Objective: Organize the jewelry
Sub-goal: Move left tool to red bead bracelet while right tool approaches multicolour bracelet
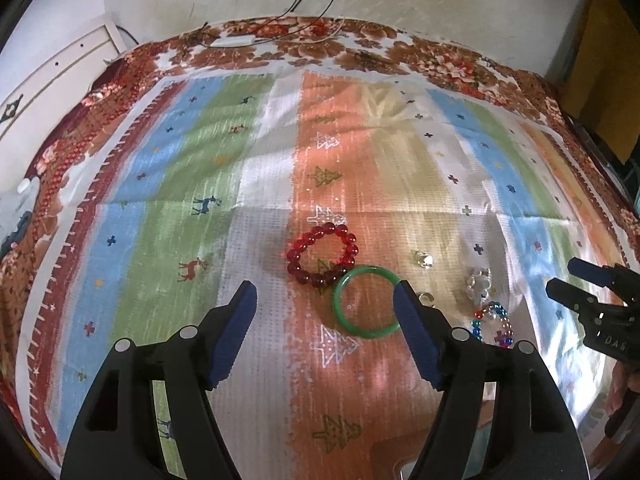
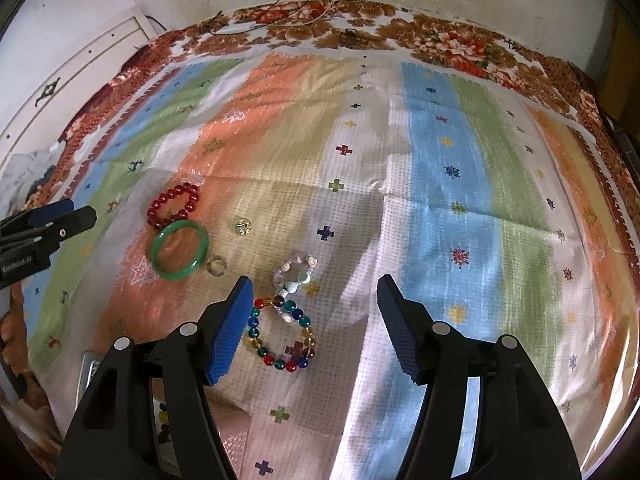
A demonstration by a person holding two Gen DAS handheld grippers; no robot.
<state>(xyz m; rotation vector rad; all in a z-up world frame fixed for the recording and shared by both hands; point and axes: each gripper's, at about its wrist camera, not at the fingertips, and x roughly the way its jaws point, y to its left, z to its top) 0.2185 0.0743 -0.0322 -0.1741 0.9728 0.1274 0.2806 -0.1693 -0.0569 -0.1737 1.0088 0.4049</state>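
Both grippers tilt steeply down over the striped cloth (image 2: 440,168). The left gripper (image 1: 325,294) is spread wide with nothing clasped; its right pad overlaps the rim of the green bangle (image 1: 367,299), which lies flat, touching the red bead bracelet (image 1: 322,254). The right gripper (image 2: 316,290) gapes too, released, over the multicoloured bead bracelet (image 2: 282,334) beside a pale bead bracelet (image 2: 296,274). Two small clear rings (image 2: 242,226) lie nearby.
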